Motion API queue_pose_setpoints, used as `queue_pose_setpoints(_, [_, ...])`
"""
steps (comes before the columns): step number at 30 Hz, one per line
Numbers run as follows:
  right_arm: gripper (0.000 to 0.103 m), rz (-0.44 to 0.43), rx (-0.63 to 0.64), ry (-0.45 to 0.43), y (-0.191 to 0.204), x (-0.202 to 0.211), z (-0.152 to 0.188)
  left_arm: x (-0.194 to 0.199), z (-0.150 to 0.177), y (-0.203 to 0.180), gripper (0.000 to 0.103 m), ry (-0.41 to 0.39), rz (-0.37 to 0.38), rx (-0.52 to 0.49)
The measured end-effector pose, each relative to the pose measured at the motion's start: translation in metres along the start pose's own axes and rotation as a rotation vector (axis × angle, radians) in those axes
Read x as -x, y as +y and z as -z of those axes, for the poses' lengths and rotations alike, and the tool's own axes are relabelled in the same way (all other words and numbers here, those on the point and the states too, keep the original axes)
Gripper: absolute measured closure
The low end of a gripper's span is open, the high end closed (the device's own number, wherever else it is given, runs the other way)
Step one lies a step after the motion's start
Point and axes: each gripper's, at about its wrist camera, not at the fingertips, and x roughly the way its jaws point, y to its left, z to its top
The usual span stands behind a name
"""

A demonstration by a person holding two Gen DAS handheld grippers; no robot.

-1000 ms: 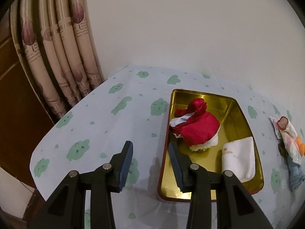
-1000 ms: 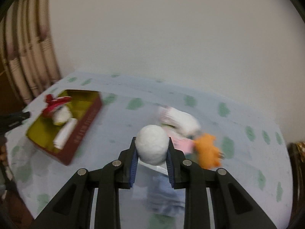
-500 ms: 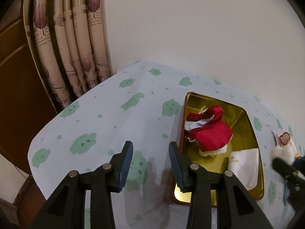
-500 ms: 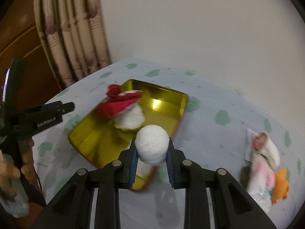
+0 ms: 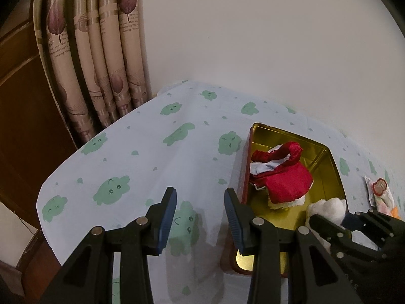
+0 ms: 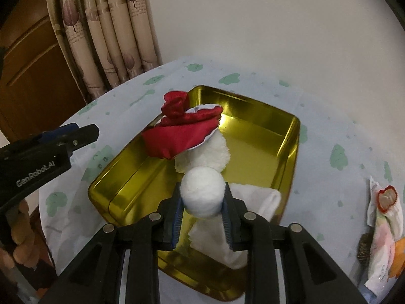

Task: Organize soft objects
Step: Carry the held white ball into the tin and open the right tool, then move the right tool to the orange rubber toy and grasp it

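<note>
A gold tin (image 6: 253, 106) with red outer walls sits on the cloud-print tablecloth. In it lie a red hat with a white fluffy trim (image 6: 182, 134) and a folded white towel (image 6: 255, 200). My right gripper (image 6: 202, 198) hovers over the tin's near end with a white ball (image 6: 202, 190) between its pads; the jaws are opening, though both pads still touch the ball. The left wrist view shows the same ball (image 5: 326, 207) and right gripper (image 5: 334, 219) above the tin (image 5: 286, 131). My left gripper (image 5: 200, 202) stands open over bare cloth, left of the tin, holding nothing.
Packaged soft items (image 6: 384, 217) and an orange plush (image 6: 398, 258) lie on the cloth to the right of the tin. Beige patterned curtains (image 5: 101, 50) and a wooden door (image 6: 30, 76) stand beyond the table's left edge. A person's hand (image 6: 20, 228) holds the left gripper.
My right gripper carried the white ball leftward from above the pile of packaged items to over the tin's near end. The left gripper stayed about where it was, still open.
</note>
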Motion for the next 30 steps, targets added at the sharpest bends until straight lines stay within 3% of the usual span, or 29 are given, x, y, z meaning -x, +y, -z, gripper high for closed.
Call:
queue_pose_setpoints(4, [0.070,-0.002,-0.012,0.006,0.000,-0.004,0.001,-0.001,0.000,-0.001,0.063,0.007,0.003,-0.004])
queue_pose_setpoints(7, [0.059,0.003,-0.022,0.001,-0.002,-0.003,0.002,0.000,0.002,-0.002,0.063,0.002,0.000,-0.011])
queue_pose_setpoints(9, [0.045,0.008,-0.033,-0.010,-0.004,0.001,0.002,-0.001,0.002,-0.003,0.063,0.006,0.002,-0.013])
queue_pose_setpoints(20, [0.043,0.062,-0.105,-0.088,-0.047,0.063,0.023,0.001,0.004,-0.007,0.063,0.002,-0.005,-0.039])
queue_pose_setpoints(30, [0.042,0.285,-0.252,-0.110,-0.159,0.131,0.075,0.004,0.006,-0.014,0.063,-0.012,-0.018,-0.070])
